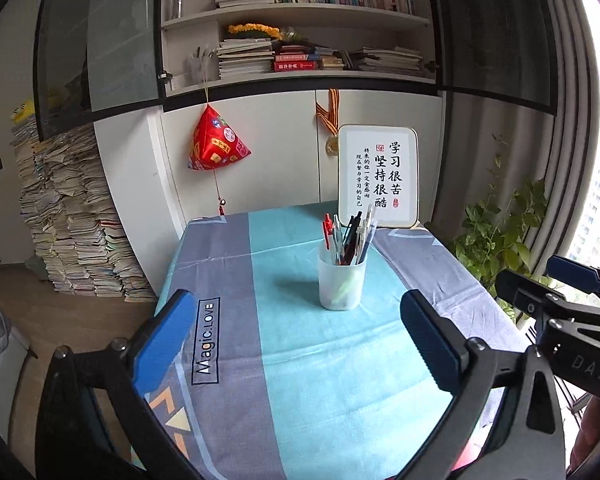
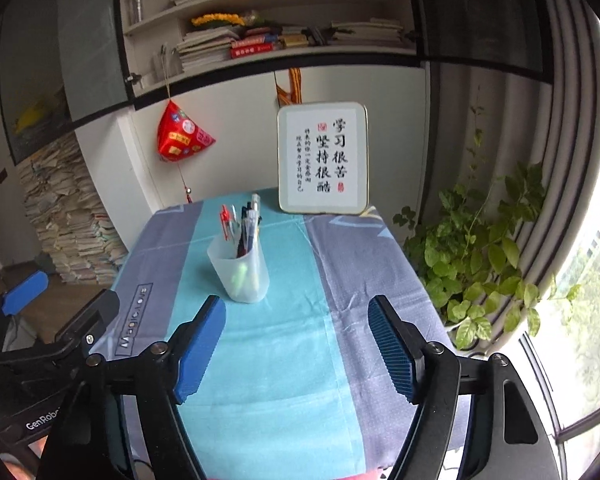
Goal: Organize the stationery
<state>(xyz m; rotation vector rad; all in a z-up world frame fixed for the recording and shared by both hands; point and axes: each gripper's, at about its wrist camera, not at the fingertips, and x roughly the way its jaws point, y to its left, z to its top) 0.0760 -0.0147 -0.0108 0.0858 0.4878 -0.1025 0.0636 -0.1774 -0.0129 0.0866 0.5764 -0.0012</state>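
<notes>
A translucent white pen cup (image 1: 341, 282) stands upright near the middle of the table, holding several pens (image 1: 350, 238) in red, black, blue and clear. It also shows in the right wrist view (image 2: 242, 270) with its pens (image 2: 244, 224). My left gripper (image 1: 296, 340) is open and empty, held above the near part of the table, short of the cup. My right gripper (image 2: 298, 350) is open and empty, near and slightly right of the cup. Each gripper shows at the edge of the other's view.
The table wears a blue, teal and grey cloth (image 1: 300, 380). A framed calligraphy sign (image 1: 378, 176) leans at the table's back edge. A leafy plant (image 2: 476, 256) stands right of the table. Book stacks (image 1: 72, 216) fill the floor at left, and shelves rise behind.
</notes>
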